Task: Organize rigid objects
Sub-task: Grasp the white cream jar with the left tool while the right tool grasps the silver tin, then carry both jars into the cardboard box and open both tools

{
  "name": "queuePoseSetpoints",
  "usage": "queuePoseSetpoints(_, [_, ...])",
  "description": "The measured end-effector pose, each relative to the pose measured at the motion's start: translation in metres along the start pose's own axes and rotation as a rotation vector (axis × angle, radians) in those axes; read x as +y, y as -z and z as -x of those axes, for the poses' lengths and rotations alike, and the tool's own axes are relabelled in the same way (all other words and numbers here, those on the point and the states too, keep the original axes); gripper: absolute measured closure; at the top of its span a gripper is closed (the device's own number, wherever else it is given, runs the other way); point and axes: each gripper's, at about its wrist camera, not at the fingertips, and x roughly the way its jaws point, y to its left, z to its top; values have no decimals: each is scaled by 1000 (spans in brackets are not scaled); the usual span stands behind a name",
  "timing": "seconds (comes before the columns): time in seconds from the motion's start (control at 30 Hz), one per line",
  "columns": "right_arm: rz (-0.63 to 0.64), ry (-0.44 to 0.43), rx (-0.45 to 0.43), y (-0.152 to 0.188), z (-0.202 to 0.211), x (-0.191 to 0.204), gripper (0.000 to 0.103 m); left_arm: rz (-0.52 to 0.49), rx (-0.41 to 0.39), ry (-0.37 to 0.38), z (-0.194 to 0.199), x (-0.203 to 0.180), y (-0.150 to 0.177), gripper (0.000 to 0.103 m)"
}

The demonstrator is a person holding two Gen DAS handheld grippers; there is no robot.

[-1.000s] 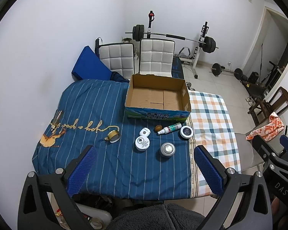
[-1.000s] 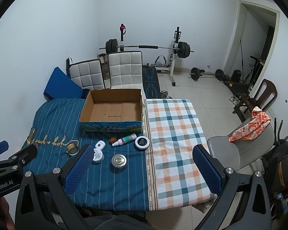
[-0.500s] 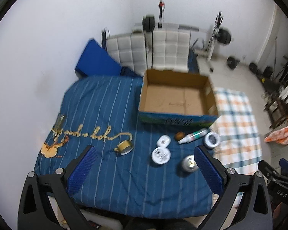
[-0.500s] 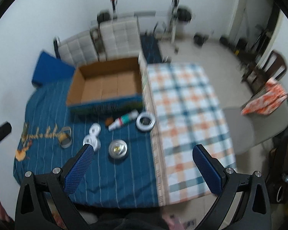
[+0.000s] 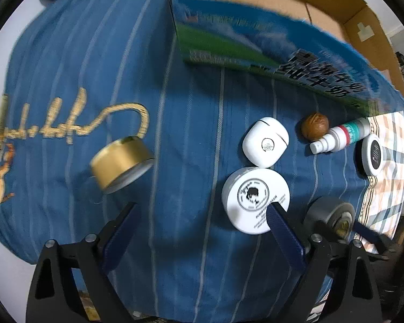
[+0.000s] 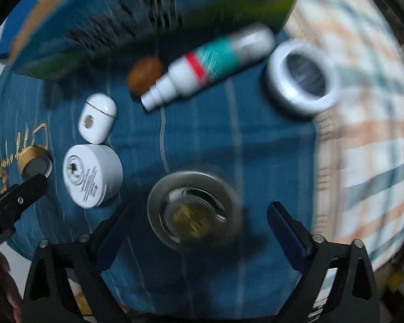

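Several small objects lie on the blue striped cloth [image 5: 175,134] before an open cardboard box [image 5: 282,40]. My left gripper [image 5: 202,231] is open, low over the cloth, between a gold tape roll [image 5: 121,162] and a round white jar [image 5: 256,199]. My right gripper [image 6: 199,231] is open, its jaws on either side of a silver round tin [image 6: 194,210]. Further off lie a white earbud case [image 6: 97,118], a brown nut [image 6: 144,74], a white spray bottle [image 6: 210,64] and a white-rimmed dark-lidded jar [image 6: 303,80].
A plaid cloth [image 6: 369,134] covers the table to the right. The box wall [image 6: 121,21] stands just behind the objects. The other gripper's black frame [image 6: 10,204] shows at the left edge of the right wrist view.
Both grippers have dropped from high above the table down close to the objects. The right one now brackets the silver tin; the left hovers between tape roll and white jar.
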Motion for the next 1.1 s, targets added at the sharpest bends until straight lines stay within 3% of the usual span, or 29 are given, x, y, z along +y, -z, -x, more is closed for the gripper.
queuePoseSetpoints(0.07, [-22,-10,35,-2,-17,0,25,-4,14,31,-6,-3,-2,9])
queuePoseSetpoints(0.2, [-54,0,34,-1,-30,-12,27,-39,41,86,-11,-19,-4,9])
queuePoseSetpoints(0.3, [-70,35,41,0,-31,-25,28,-100,109,91,-34,-41,-6,9])
queuePoseSetpoints(0.43, [-77,40,59,0,-38,-34,28,-109,166,76,-67,-55,-8,35])
queuePoseSetpoints(0.47, [-81,36,61,-1,-41,-34,28,-112,167,62,-71,-59,-8,35])
queuePoseSetpoints(0.57, [-89,50,79,-6,-39,-28,27,-144,135,20,-73,-69,-4,36])
queuePoseSetpoints(0.87, [-158,77,73,-6,-52,-34,30,-175,75,-10,-55,-74,27,37])
queuePoseSetpoints(1.1, [-122,49,54,18,-24,-24,30,-236,-32,15,10,-71,74,37])
